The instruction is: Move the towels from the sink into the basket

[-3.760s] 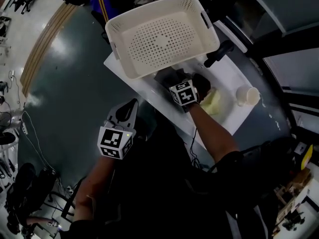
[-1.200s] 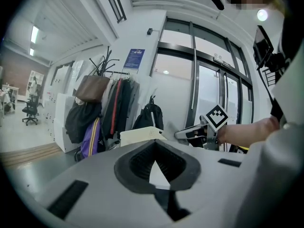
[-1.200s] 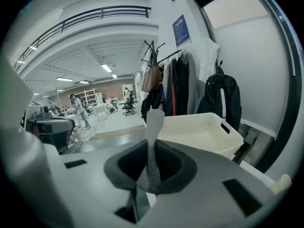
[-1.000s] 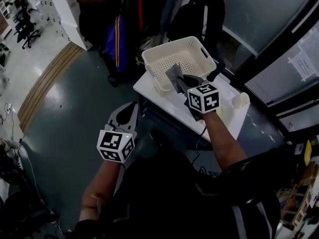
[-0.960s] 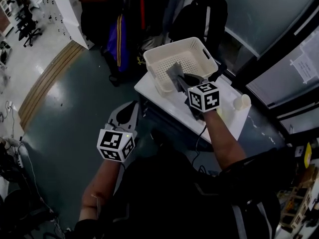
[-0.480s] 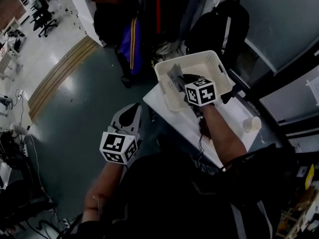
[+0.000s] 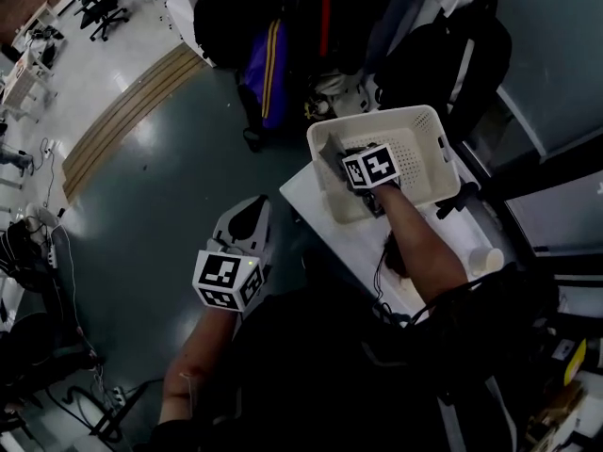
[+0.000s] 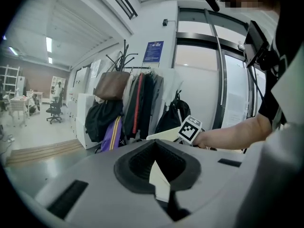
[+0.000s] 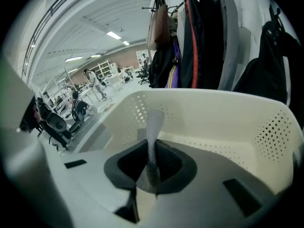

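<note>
As the head view shows, the right tongs (image 7: 361,166) reach down inside the cream perforated basket (image 7: 377,118), which stands on the white counter (image 7: 344,243). A grey towel (image 7: 328,149) shows at their tip, close to the basket's left inner wall. A white cup (image 7: 487,260) stands on the same counter, well apart from the basket. The left tongs (image 7: 248,210) are held off the counter's edge, above the grey floor (image 7: 160,196), with nothing near them.

Left gripper view: the left tongs (image 8: 156,163) are together, and nothing is between them. Beyond them appear the right gripper's marker cube (image 8: 190,128), the person's forearm (image 8: 228,137), a strip of the basket's rim (image 8: 164,136) and coats (image 8: 140,106) hanging on a rack.

Right gripper view: the right tongs (image 9: 152,175) are clamped on the towel (image 9: 154,127), a narrow grey strip of mesh weave that rises straight up from between the pads. The basket's perforated inner wall (image 9: 223,122) curves around them on both sides, so the towel is within the rim. Whether it touches the basket's floor cannot be determined. Hanging coats (image 9: 204,37) show above the far rim.
</note>
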